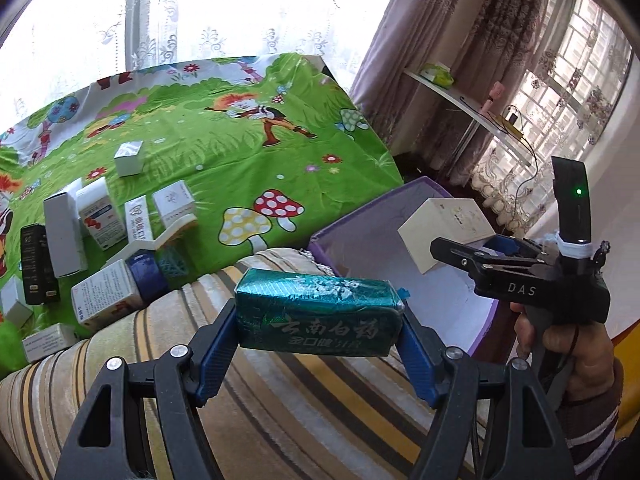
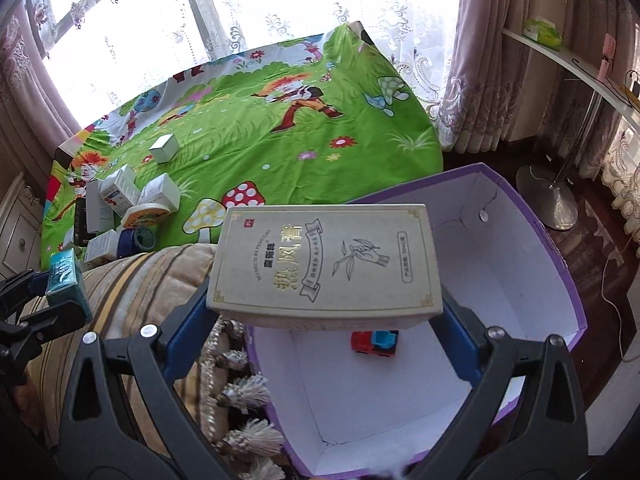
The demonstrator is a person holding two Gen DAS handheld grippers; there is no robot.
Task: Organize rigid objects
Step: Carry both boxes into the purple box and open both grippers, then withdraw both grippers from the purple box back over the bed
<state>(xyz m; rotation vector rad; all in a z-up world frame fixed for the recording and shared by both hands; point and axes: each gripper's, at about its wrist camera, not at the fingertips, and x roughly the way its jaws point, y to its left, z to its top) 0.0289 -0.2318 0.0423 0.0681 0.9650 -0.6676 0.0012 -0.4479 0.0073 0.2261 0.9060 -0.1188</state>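
My left gripper point(image 1: 318, 334) is shut on a shiny green toothpaste box point(image 1: 318, 316) and holds it above a striped cushion point(image 1: 280, 400). My right gripper point(image 2: 324, 304) is shut on a cream box with gold print point(image 2: 326, 264) and holds it over the open purple storage box point(image 2: 560, 264). In the left wrist view the right gripper point(image 1: 472, 252) holds the cream box point(image 1: 444, 232) over the purple box point(image 1: 360, 232). The toothpaste box also shows at the left of the right wrist view point(image 2: 64, 276). Several small cartons point(image 1: 96, 220) lie on the green cartoon cloth point(image 1: 240, 152).
A small red and blue toy car point(image 2: 374, 343) lies on the white floor of the purple box. A tasselled cushion edge point(image 2: 236, 380) borders the box. A white shelf point(image 1: 460, 96) and a lamp base point(image 2: 548, 196) stand to the right by the curtains.
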